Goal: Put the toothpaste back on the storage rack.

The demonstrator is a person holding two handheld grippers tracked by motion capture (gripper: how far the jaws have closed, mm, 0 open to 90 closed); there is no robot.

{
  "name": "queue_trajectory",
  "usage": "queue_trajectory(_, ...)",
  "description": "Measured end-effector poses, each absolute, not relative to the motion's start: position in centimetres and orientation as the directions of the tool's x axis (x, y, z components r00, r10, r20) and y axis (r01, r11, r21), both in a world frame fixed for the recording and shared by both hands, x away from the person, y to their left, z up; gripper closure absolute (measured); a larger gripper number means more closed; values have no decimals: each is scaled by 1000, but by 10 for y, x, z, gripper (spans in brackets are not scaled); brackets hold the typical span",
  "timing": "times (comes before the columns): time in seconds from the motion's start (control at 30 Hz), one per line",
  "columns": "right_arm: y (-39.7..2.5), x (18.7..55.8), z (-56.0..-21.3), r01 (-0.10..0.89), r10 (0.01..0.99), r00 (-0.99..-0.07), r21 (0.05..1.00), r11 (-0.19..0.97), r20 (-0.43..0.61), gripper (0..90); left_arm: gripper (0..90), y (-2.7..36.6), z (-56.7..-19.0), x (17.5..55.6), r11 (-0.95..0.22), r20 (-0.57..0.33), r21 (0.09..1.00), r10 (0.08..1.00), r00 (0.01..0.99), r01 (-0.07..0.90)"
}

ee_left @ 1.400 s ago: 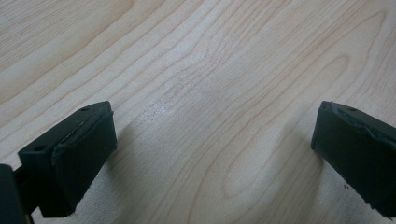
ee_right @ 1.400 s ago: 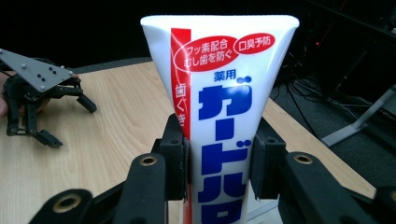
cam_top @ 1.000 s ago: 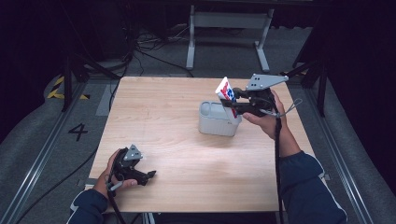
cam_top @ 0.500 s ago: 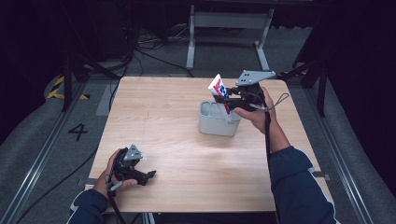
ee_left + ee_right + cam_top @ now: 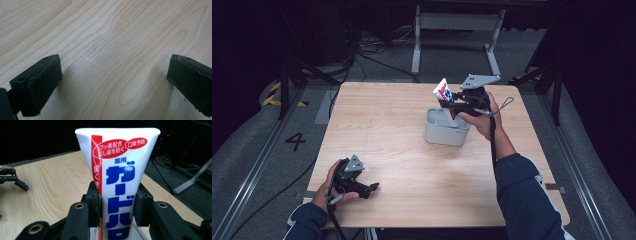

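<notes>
Toothpaste tube (image 5: 117, 177) clamped upright in right tongs (image 5: 451, 107), above grey holder (image 5: 446, 134), far right of tabletop (image 5: 387, 130).
Left tongs (image 5: 364, 187) wide, empty, near left. Risk: tilted tube catching holder rim, tipping it.

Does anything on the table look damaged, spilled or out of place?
Nothing stands out. The right hand-held gripper grips a toothpaste tube squarely over the grey holder; the left hand-held gripper rests open on the wooden table.

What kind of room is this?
Probably a lab or recording studio, not a home: a bare wooden table, cables on the floor, dark surroundings, and a floor marking "4".
</notes>
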State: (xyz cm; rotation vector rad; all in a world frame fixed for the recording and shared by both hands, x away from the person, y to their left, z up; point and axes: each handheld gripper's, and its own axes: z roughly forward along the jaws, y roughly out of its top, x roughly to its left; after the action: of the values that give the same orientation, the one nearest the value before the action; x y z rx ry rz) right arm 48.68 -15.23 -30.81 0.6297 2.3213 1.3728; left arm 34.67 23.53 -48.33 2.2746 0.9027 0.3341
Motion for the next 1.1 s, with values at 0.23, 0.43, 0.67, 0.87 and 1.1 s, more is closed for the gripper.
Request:
queue_trajectory(0.23,-150,495,-313,192,555,-827,882,430,-90,643,5,235,-484,347,-540,-11,665,683,730,516)
queue_trajectory(0.43,-147,502,-321,215,570,-818,874,435,-82,643,5,235,-484,347,-540,-11,665,683,730,515)
queue_trajectory(0.67,-147,506,-325,226,576,-814,875,427,-71,641,5,235,-484,347,-540,-12,666,682,731,514)
queue_trajectory(0.87,-147,505,-332,232,575,-815,873,429,-66,639,5,235,-484,347,-540,-13,666,681,732,514)
queue_trajectory(1.1,-152,504,-342,241,576,-815,866,437,-64,634,5,235,-484,348,-543,-10,666,679,734,511)
